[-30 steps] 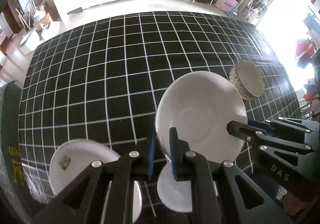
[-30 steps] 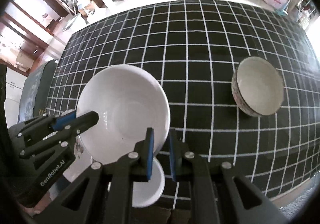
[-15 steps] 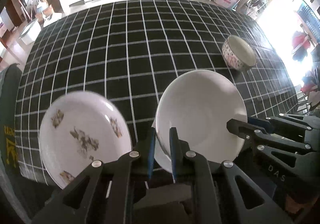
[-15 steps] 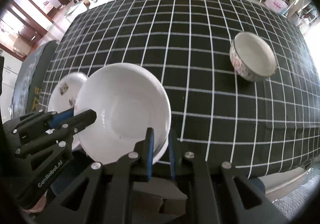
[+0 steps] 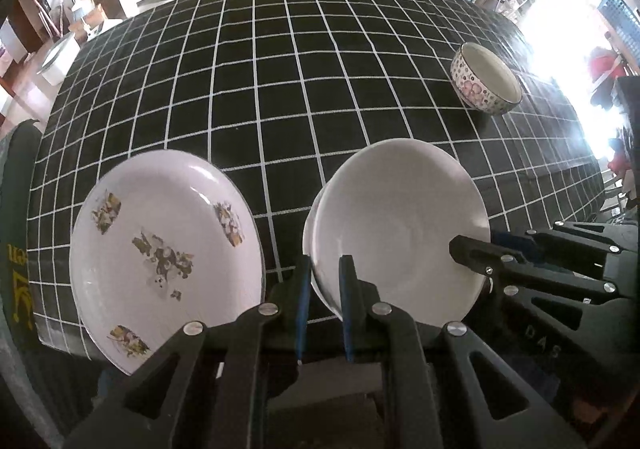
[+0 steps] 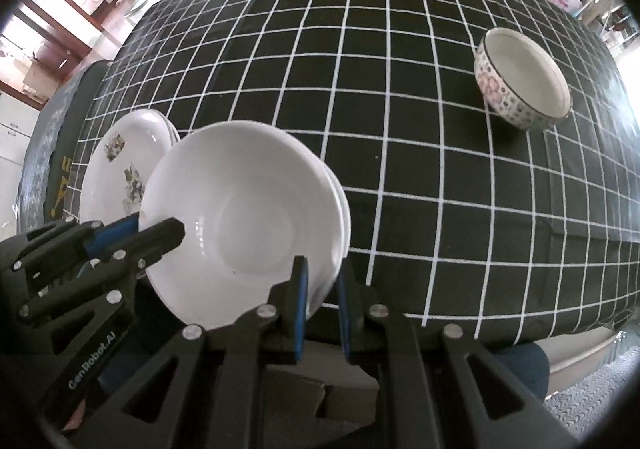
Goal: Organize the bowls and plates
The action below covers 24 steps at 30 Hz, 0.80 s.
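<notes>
Left tool (image 5: 323,281) clamped narrow on the near-left rim of a plain white bowl (image 5: 400,225), blue pads pinching the edge; right tool (image 6: 322,281) clamped the same way on the near-right rim of that bowl (image 6: 244,221), so both grip one stack from opposite sides. Two white bowls nested, to judge by the doubled rim showing at the stack's edge in both views. Held tilted, mouth turned toward the cameras, at the near edge of the table (image 5: 280,89), above the cloth's front hem; whether the stack touches the cloth cannot be told. Counted: two plain white bowls, one floral plate (image 5: 164,245) to the left, possibly with a second plate under it, given a second rim visible at its far edge from the right wrist (image 6: 124,169), and one patterned bowl (image 5: 486,79) standing upright and alone far right (image 6: 522,79), well apart from the rest. Floral plate overhanging the near-left table edge, just beside the white stack but apart from it in the left view. Wide stretch of black cloth with white grid lines open between the stack and the patterned bowl, and across the whole far half of the table. White bowls glossy, unmarked, shallow with a broad flat well; plate white with brown-yellow flower sprays; small bowl pale inside, pink-and-blue speckled outside, dark rim line.
</notes>
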Each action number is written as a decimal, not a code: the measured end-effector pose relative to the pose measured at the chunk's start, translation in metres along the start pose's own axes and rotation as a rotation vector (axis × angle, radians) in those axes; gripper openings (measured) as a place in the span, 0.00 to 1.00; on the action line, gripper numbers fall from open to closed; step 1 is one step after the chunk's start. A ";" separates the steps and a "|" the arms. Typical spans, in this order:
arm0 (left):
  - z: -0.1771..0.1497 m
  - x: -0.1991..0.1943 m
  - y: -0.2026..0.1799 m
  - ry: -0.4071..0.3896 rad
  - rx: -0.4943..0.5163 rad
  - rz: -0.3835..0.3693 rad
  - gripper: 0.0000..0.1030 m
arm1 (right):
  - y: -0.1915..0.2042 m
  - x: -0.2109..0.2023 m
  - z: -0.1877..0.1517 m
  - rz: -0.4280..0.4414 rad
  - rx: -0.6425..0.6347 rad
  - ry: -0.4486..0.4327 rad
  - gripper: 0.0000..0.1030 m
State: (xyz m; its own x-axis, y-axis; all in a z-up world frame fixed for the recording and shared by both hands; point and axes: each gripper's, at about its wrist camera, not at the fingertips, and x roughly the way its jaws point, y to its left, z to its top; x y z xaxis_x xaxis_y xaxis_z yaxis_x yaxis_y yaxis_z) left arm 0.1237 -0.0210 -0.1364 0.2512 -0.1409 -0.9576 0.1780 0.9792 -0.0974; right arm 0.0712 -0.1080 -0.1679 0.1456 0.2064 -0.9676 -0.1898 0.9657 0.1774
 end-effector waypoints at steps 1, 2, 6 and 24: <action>0.001 0.002 -0.002 0.002 -0.002 -0.001 0.12 | -0.001 0.000 0.000 0.002 0.002 0.000 0.17; 0.001 0.004 -0.002 0.006 -0.004 -0.004 0.12 | -0.001 0.000 -0.001 0.002 0.003 0.000 0.17; -0.001 0.009 -0.002 0.016 -0.009 -0.007 0.12 | -0.001 0.003 -0.002 0.002 0.004 0.008 0.17; 0.000 0.009 0.003 0.001 -0.016 -0.011 0.12 | -0.001 0.001 0.000 -0.028 -0.013 -0.021 0.17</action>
State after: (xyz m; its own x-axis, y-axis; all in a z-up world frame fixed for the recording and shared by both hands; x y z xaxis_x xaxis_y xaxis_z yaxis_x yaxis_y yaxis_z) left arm 0.1272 -0.0192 -0.1457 0.2488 -0.1515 -0.9566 0.1659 0.9798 -0.1120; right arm 0.0716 -0.1087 -0.1686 0.1711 0.1831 -0.9681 -0.1978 0.9690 0.1483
